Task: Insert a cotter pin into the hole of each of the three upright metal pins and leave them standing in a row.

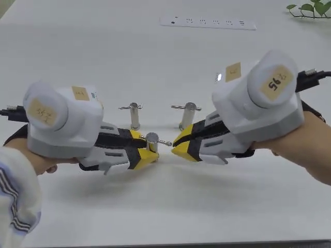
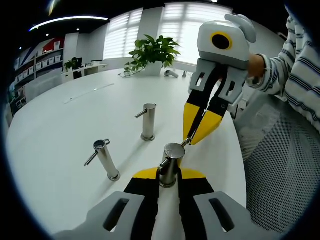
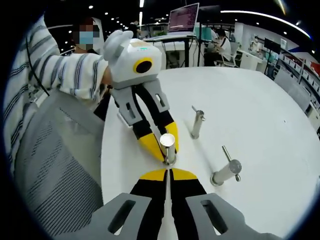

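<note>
Tongs meet over the white table (image 1: pixel 155 206). The left tongs (image 1: pixel 145 147) squeeze the front metal pin (image 1: pixel 151 140) and hold it standing up. The right tongs (image 1: pixel 178 144) pinch a thin cotter pin (image 1: pixel 164 142) between closed tips. Its far end reaches the top of the front metal pin. Behind them stand 2 more, the back left pin (image 1: pixel 134 116) and the back right pin (image 1: pixel 187 116). Each has a cotter pin through its top.

A white power strip (image 1: pixel 208 22) lies far across my white table (image 1: pixel 103 46), with a leafy plant (image 1: pixel 310 9) at the right corner.
</note>
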Demonstrator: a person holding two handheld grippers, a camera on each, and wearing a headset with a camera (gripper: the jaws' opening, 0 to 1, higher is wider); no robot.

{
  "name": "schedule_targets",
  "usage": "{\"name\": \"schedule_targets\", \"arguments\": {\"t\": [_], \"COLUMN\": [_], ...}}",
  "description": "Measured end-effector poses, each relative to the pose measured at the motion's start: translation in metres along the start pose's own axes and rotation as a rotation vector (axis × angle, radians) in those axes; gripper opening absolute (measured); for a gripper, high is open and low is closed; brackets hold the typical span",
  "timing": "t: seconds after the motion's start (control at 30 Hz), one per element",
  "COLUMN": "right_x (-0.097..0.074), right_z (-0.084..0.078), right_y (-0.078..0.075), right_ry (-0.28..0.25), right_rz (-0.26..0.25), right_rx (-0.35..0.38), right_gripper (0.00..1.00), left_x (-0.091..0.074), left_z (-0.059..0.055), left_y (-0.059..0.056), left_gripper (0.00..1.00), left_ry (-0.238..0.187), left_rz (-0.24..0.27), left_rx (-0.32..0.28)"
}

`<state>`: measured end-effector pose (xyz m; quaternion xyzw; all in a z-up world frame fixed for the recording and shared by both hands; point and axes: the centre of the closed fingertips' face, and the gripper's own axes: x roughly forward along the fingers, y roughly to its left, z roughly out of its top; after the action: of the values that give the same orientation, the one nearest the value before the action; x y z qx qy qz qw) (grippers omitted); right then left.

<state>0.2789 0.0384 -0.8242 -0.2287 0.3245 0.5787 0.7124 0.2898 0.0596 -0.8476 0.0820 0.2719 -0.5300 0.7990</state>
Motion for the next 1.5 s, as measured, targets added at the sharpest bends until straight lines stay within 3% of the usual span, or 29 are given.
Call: {"name": "schedule_targets", "arguments": {"t": [0.3,0.67,0.8,0.97,1.13,1.2,1.33,1.5], "right_x": [0.009,0.014,0.013,0.013,0.010,0.009,0.011,0.013], "right_z": [0.011,0.013,0.012,0.007,0.010,0.013,0.018,0.022], "right_y": [0.005,0.005,0.007,0.006,0.003,0.003,-0.001,0.001], "right_ry": [-0.030,-0.021,-0.007,0.007,-0.015,-0.034,-0.060,-0.080], "right_rz": [0.000,-0.014,-0.001,-0.012,-0.017,-0.017,-0.034,-0.026], "right_rx": [0.016,0.029,0.000,-0.013,-0.005,0.003,0.011,0.020], "right_gripper": [0.03,0.03,0.03,0.13,0.15,0.16,0.23,0.23], "left_x": [0.000,0.000,0.000,0.001,0.001,0.000,-0.005,-0.013], "left_z": [0.000,0.000,0.000,-0.001,-0.004,-0.005,-0.008,-0.012], "left_y": [0.000,0.000,-0.001,-0.001,0.000,0.001,0.004,0.003], "left_gripper": [0.12,0.12,0.12,0.13,0.13,0.15,0.29,0.38], "left_ry": [-0.012,-0.029,-0.024,-0.023,-0.002,0.003,0.009,0.018], "left_rz": [0.000,-0.002,-0.003,-0.004,0.005,0.016,0.031,0.040], "left_rx": [-0.015,-0.032,-0.014,-0.034,-0.028,-0.023,-0.014,-0.040]}}
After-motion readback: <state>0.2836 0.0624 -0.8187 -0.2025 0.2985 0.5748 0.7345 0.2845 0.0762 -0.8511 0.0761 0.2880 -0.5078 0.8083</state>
